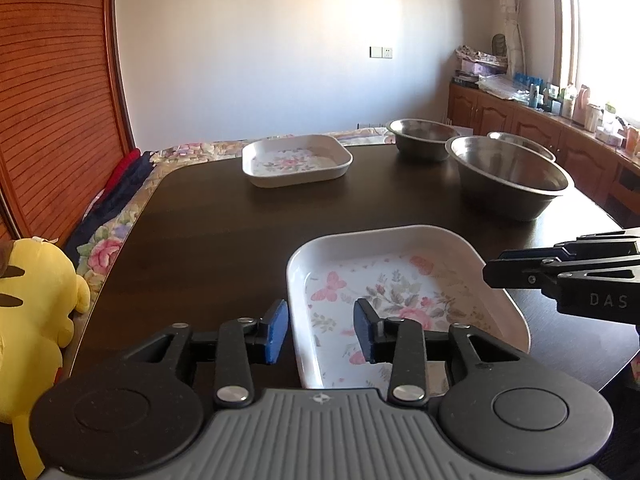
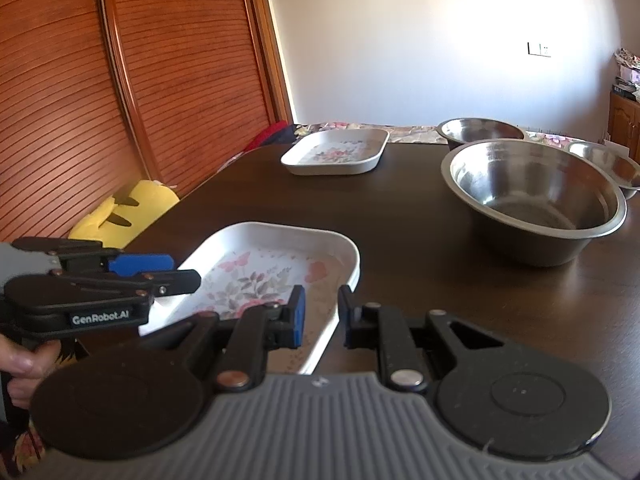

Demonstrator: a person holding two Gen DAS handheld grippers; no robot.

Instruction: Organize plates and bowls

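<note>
A white floral plate [image 1: 400, 292] lies at the near edge of the dark table [image 1: 208, 216]; it also shows in the right wrist view [image 2: 256, 268]. My left gripper [image 1: 322, 330] is open, its jaws astride the plate's left rim. My right gripper [image 2: 322, 316] is open, its jaws astride the plate's right rim. A second floral plate [image 1: 296, 160] sits at the far side, also in the right wrist view [image 2: 336, 152]. Three steel bowls stand at the right: a large one [image 1: 508, 176] [image 2: 536, 196], and two smaller ones [image 1: 424, 138] [image 1: 520, 144] behind it.
A yellow plush toy [image 1: 36, 300] sits left of the table by a wooden slatted door [image 1: 56, 100]. A floral cloth [image 1: 116, 232] lies beyond the table's left and far edges. Cabinets with clutter [image 1: 552, 120] line the right wall.
</note>
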